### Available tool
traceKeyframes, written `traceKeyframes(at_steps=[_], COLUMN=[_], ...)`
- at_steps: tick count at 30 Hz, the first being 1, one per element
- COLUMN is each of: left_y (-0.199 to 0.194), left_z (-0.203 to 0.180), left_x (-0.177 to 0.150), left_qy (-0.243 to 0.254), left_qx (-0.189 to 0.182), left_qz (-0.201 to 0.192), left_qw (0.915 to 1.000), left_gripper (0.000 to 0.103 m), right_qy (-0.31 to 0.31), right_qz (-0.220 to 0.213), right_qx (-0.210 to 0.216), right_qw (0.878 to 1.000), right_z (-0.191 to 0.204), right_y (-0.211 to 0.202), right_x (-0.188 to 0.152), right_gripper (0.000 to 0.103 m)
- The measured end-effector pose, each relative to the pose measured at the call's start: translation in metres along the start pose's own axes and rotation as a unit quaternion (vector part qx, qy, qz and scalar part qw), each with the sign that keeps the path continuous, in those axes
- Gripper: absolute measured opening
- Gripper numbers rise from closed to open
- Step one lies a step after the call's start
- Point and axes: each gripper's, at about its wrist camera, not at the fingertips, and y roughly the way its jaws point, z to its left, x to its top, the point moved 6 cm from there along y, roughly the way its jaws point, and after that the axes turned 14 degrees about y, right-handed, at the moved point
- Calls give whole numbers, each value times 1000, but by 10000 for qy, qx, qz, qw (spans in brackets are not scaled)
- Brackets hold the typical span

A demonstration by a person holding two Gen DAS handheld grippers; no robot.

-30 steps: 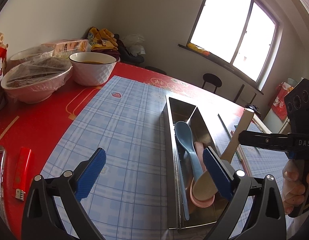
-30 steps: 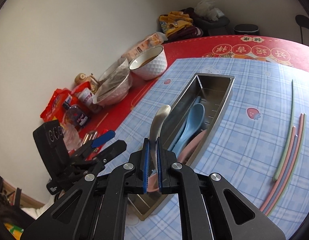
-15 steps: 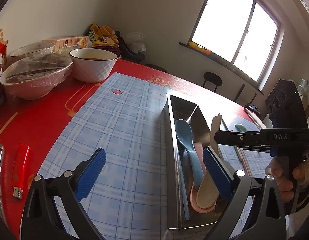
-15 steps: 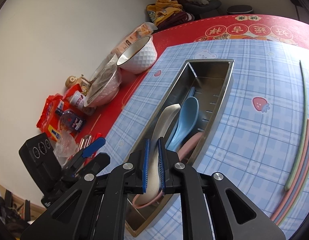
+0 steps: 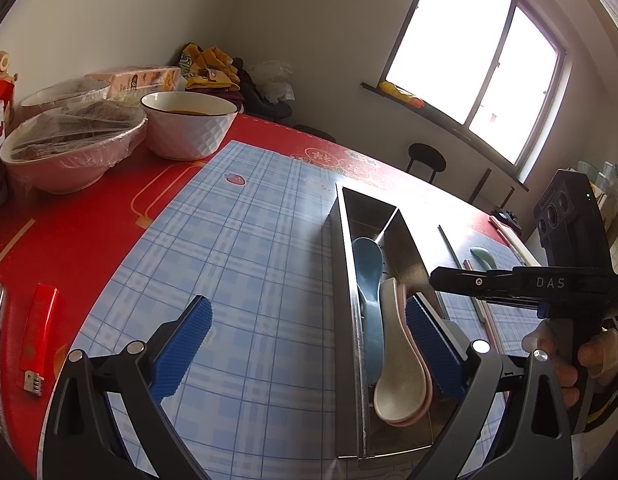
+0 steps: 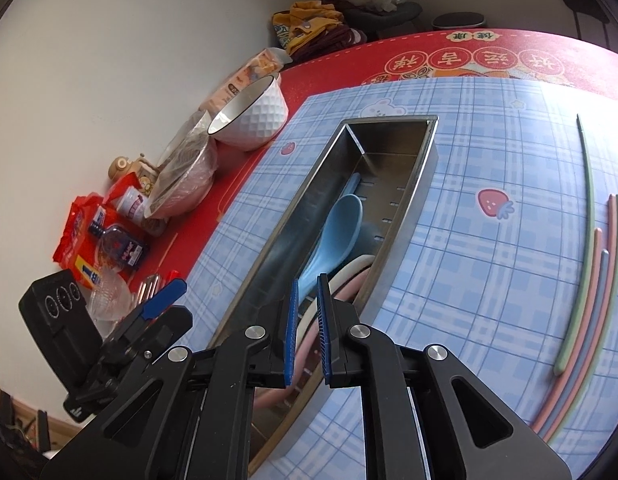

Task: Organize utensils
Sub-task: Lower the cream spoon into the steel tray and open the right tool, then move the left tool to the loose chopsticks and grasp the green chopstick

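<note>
A long steel utensil tray (image 5: 343, 280) (image 6: 421, 168) lies on the blue plaid mat. In it lie a blue spoon (image 5: 368, 268) (image 6: 333, 236), a cream spoon (image 5: 395, 380) (image 6: 349, 270) and a pink spoon (image 5: 423, 400) (image 6: 353, 286) under the cream one. My right gripper (image 6: 307, 312) hangs over the tray's near end, jaws slightly apart and empty; it shows in the left wrist view (image 5: 433, 276) too. My left gripper (image 5: 305, 344) is wide open and empty at the tray's near left side.
Several coloured chopsticks (image 6: 589, 280) lie on the mat right of the tray, with a green spoon (image 5: 483, 256) beside them. Two bowls (image 5: 189, 128) (image 5: 73, 148), snack packs and a red lighter (image 5: 39, 332) sit on the red tablecloth at the left.
My right gripper lowered the cream spoon into the tray and let it go; its jaws have opened a little. The left gripper stayed open and hardly moved.
</note>
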Motion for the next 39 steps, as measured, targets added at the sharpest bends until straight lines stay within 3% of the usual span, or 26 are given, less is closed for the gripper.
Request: traceKeyframes(at_steps=[6,12,22,27,32,37,39], left_y=[1,1,-3,-17,-2,43,67], left_z=[0,-1,-21,-65,-127,-181,-201], left_x=[-1,-2,11,45,72,89,90], left_qy=[23,46,493,955,1428,1602,1740], left_qx=[17,124,310,230,-72,-531,-652], left_qz=[31,69,232,21,130,562,783], left_qw=[10000,9999,9980,9952,9896,9840,9795], left_gripper=[95,95,95,95,94,79,68], right_qy=[-177,-230,-19,234,483,691,792], right_qz=[-657,-1325,-1932,-2113,-2140,-2224,-2228], right_qx=[-211,-695,-1346,-1305,-1199,-1312,-1328], right_qw=[9975,9885,9719,9684,9682,9636,9625], right_z=[-12,-51,-116,-141,-161,-173,-178], right_y=[-35,-74,-119,-133,-140,-148,-151], right_x=[8,17,26,31,31,30,30], right_gripper=[11,11,11,11,11,11,11])
